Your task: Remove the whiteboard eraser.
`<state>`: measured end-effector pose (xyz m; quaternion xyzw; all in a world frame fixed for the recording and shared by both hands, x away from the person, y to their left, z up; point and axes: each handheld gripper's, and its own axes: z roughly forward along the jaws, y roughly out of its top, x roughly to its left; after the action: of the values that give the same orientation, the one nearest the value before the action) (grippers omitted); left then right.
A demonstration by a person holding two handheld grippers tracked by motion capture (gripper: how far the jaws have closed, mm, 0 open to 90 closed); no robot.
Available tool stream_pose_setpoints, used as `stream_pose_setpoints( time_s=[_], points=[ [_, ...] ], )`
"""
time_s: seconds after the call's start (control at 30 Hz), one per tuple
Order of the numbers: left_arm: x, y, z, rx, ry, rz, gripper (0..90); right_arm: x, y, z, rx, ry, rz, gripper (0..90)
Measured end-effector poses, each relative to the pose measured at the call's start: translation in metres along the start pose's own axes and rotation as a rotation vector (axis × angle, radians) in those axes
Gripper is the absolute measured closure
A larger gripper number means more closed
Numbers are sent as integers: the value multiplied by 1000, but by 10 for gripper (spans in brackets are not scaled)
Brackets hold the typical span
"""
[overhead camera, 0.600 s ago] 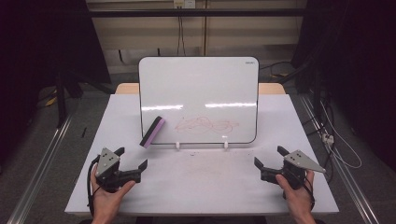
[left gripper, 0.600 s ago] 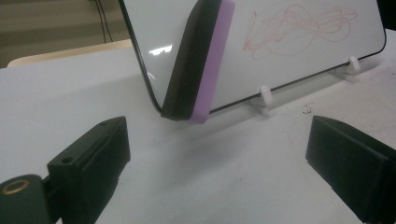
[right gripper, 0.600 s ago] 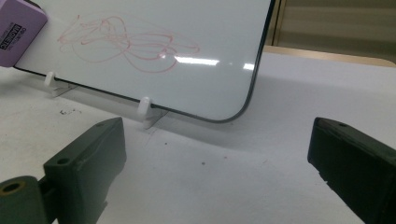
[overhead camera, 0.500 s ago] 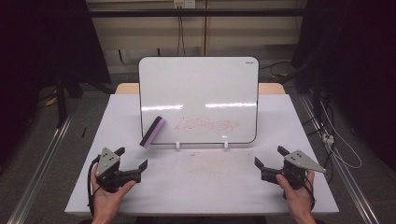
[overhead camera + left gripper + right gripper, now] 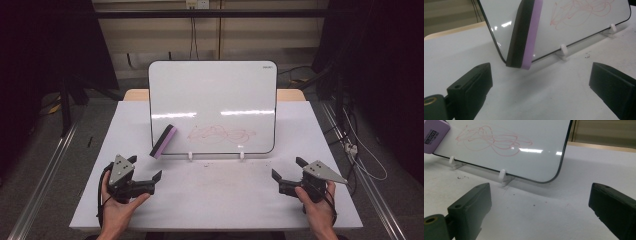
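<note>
While both tongs, left [image 5: 145, 175] and right [image 5: 286, 169], rest apart and empty on the worktop [image 5: 215, 205], the eraser [image 5: 163, 141] clings to the upright board [image 5: 212, 95], probably by magnet, handy beside the red scribble [image 5: 220, 133] it would wipe.

white table [image 5: 210, 200] (propped whiteboard [image 5: 212, 95] atop)

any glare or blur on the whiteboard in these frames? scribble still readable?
High view: two bright glare streaks cross the whiteboard just above the red scribble, which stays readable; the surroundings are dark. Left gripper view: soft focus, eraser sharp enough, small glints on the board. Right gripper view: a glare patch sits at the scribble's right end, lines still legible.
</note>
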<state>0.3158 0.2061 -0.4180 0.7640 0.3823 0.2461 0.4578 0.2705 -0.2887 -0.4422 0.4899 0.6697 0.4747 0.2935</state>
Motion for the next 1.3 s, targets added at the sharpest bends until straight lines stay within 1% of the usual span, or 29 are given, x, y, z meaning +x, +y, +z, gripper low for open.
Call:
stream_pose_setpoints(
  time_s=[0.1, 0.17, 0.23, 0.37, 0.4, 0.5, 0.53, 0.6, 0.67, 0.73, 0.77, 0.8, 0.83, 0.87, 0.93, 0.97, 1.03, 1.07, 1.1, 1.13, 1.23, 1.27, 1.3],
  points=[
    [1, 5, 2, 0, -7, 10, 47, 0, 0, 0, 1, -4, -3, 42],
    [1, 8, 5, 9, 1, 17, 51, 0, 0, 1, 2, -5, -7, 42],
    [2, 11, 7, 5, 4, 17, 54, 1, 0, 1, 5, -1, -3, 42],
    [3, 16, 13, 26, 24, 50, 67, 1, 0, 2, 6, 0, -5, 42],
    [3, 17, 14, 33, 29, 61, 83, 1, 0, 2, 8, 0, -4, 42],
    [3, 21, 21, 53, 46, 78, 93, 1, 0, 3, 11, -3, -1, 43],
    [3, 23, 23, 55, 54, 76, 93, 1, 0, 3, 11, -3, -1, 43],
    [2, 27, 26, 68, 77, 98, 107, 1, -1, 3, 12, -2, -2, 43],
    [2, 31, 29, 71, 89, 117, 118, 0, -1, 3, 11, -2, -2, 43],
    [1, 34, 33, 72, 98, 122, 130, 0, -1, 3, 12, 0, -2, 44],
    [0, 36, 36, 85, 105, 132, 143, 0, -1, 3, 13, 0, 0, 44],
    [-1, 37, 39, 85, 110, 128, 143, 0, -1, 3, 13, 0, 0, 44],
    [-1, 38, 41, 93, 124, 135, 156, -1, -1, 3, 14, 0, 1, 44],
    [-1, 39, 43, 90, 133, 129, 161, 0, -1, 3, 16, -1, 0, 45],
    [-2, 39, 49, 111, 147, 132, 161, 0, -1, 4, 17, 1, -5, 45],
    [-2, 39, 51, 130, 152, 140, 175, 1, 0, 4, 17, 2, -9, 46],
    [-2, 37, 52, 140, 158, 142, 191, 1, 0, 4, 16, 3, -9, 46],
    [-1, 35, 53, 146, 157, 127, 197, 2, 0, 4, 17, 4, -10, 46],
    [0, 34, 54, 150, 154, 123, 220, 2, 0, 3, 13, 2, -12, 46],
    [1, 32, 54, 161, 151, 126, 220, 2, 0, 3, 13, 2, -12, 46],
    [3, 30, 57, 177, 154, 131, 280, 2, 0, 3, 14, 1, -12, 46],
    [4, 30, 57, 177, 153, 130, 326, 2, 0, 3, 14, 1, -12, 46],
    [4, 30, 58, 176, 152, 130, 343, 3, 0, 3, 14, 3, -14, 46]
  ],
)
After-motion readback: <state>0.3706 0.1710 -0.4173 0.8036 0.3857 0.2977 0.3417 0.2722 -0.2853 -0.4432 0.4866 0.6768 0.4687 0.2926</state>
